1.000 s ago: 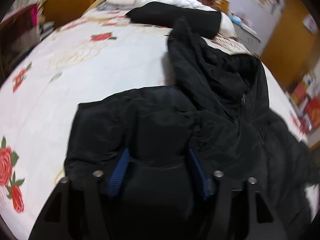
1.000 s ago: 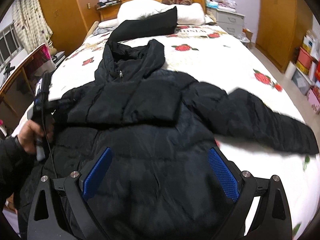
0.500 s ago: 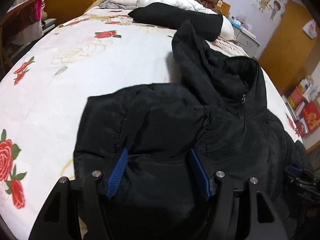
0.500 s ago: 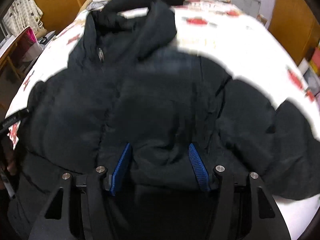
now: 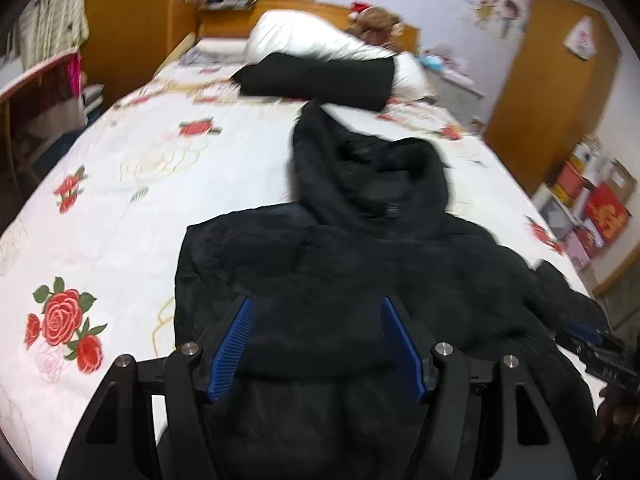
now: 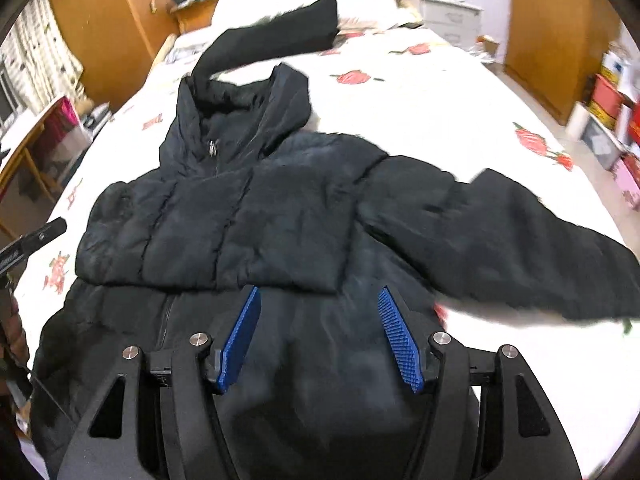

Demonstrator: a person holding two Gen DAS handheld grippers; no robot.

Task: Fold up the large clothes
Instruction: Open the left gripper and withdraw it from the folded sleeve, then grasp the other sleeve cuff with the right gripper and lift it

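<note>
Rose-print bedspread (image 6: 420,92) under black hooded jacket (image 6: 248,208)

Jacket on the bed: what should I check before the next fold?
1. Left gripper holds the jacket: ok, fabric bunches between its pads.
2. Right gripper holds it: cannot tell; its jaws have just been closing, with jacket between them.
3. One sleeve folded over the chest: ok.
4. Other sleeve folded in: not ok, it lies out on the bed.
5. Hood folded down: not ok, it sticks out above the collar.
</note>
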